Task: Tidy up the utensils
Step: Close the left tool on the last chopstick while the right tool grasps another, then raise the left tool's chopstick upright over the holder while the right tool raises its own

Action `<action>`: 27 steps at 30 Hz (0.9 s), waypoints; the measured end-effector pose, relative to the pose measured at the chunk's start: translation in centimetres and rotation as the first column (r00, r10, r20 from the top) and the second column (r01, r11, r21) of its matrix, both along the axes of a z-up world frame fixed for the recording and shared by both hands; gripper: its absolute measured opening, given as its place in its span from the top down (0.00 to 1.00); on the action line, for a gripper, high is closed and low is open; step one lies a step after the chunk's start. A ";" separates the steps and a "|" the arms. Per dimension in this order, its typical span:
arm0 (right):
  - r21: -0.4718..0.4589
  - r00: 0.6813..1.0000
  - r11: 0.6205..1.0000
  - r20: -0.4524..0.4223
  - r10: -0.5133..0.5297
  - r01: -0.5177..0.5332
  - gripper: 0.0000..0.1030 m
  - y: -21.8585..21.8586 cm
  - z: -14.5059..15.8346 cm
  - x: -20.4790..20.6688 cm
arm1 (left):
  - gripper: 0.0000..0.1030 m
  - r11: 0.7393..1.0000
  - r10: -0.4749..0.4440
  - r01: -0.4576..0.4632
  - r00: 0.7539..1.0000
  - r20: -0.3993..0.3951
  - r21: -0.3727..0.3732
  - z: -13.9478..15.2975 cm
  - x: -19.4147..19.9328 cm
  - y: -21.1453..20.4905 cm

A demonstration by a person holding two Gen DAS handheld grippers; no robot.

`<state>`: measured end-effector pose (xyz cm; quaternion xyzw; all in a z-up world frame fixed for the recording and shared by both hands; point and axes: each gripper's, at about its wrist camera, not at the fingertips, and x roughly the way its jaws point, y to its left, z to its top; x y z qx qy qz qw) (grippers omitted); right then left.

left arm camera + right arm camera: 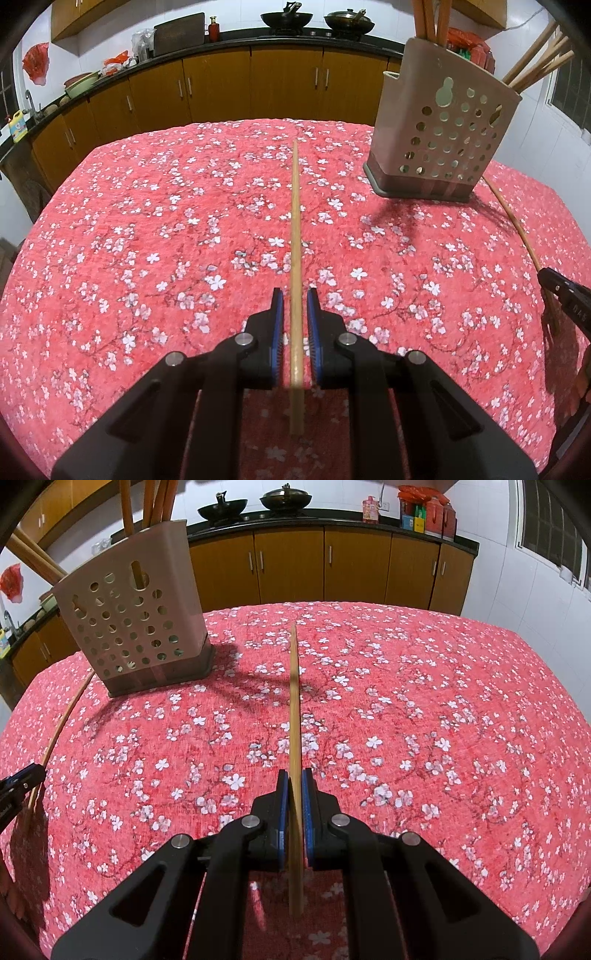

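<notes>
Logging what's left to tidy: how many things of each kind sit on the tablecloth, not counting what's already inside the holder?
Chopsticks: 2
Holder: 1
Total: 3

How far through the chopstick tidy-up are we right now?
Done: several chopsticks already stand in the holder. In hand: the left gripper brackets one chopstick with gaps beside both pads, so its grip looks unfinished; the right gripper is closed on another chopstick. Left: both of these go into the holder. No other loose ones are visible on the tablecloth.
</notes>
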<state>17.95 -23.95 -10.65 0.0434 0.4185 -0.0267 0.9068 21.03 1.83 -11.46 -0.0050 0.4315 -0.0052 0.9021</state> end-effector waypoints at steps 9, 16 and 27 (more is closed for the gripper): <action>0.010 1.000 1.000 0.000 0.001 -0.001 0.92 0.1 0.0 -0.6 | 0.88 1.000 0.004 -0.004 1.000 0.000 -0.003 0.0 -0.4 0.2; 0.011 1.000 1.000 0.001 0.006 -0.006 0.92 0.1 0.2 -0.7 | 0.92 1.000 -0.026 0.026 0.999 -0.022 0.010 0.3 -0.7 0.4; 0.066 0.987 0.998 0.160 -0.030 0.019 0.92 -2.4 5.6 -3.3 | 0.92 0.999 -0.043 0.045 0.997 0.061 -0.025 4.9 -2.4 1.3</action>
